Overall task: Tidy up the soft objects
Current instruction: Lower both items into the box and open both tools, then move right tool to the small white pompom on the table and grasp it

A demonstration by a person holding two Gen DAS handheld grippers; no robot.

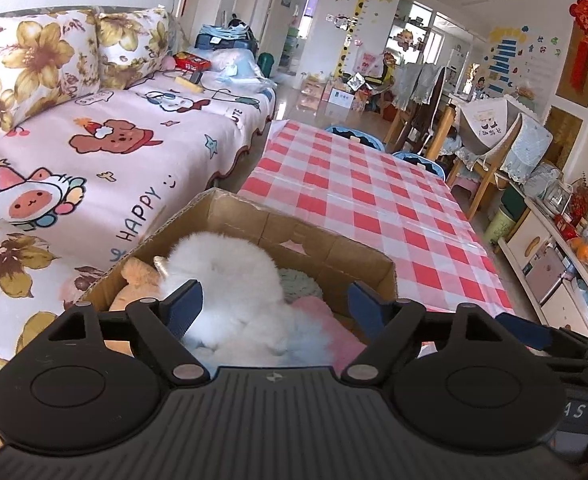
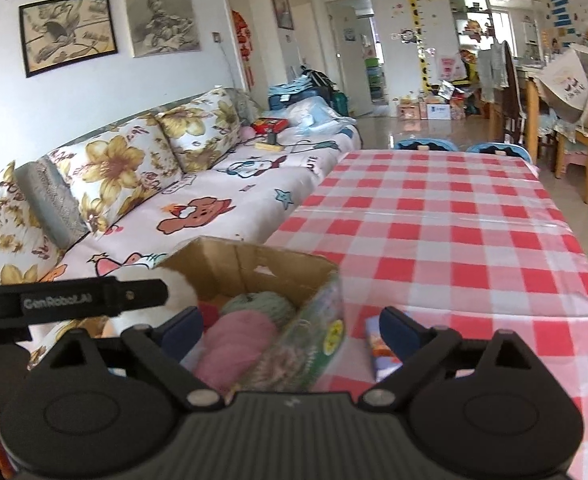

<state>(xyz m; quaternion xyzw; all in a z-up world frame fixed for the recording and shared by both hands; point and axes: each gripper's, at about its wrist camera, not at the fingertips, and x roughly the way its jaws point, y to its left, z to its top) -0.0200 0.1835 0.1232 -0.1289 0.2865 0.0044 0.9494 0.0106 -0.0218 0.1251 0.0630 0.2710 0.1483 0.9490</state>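
Hovering over cardboard box [image 1: 253, 220] at table edge; both jaws wide, empty; checked tablecloth [image 2: 454, 220] beyond bare.

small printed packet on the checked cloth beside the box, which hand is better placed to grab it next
Right, probably. The small printed packet lies just inside the right gripper, jaws open. The left gripper hangs over the white plush in the cardboard box.

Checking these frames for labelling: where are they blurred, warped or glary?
Left wrist view: sharp; fisheye bends the red-checked tablecloth; the fluffy white plush toy in the cardboard box nearly blows out. Right wrist view: soft throughout, the clear plastic packet smeared; glare on the far floor.
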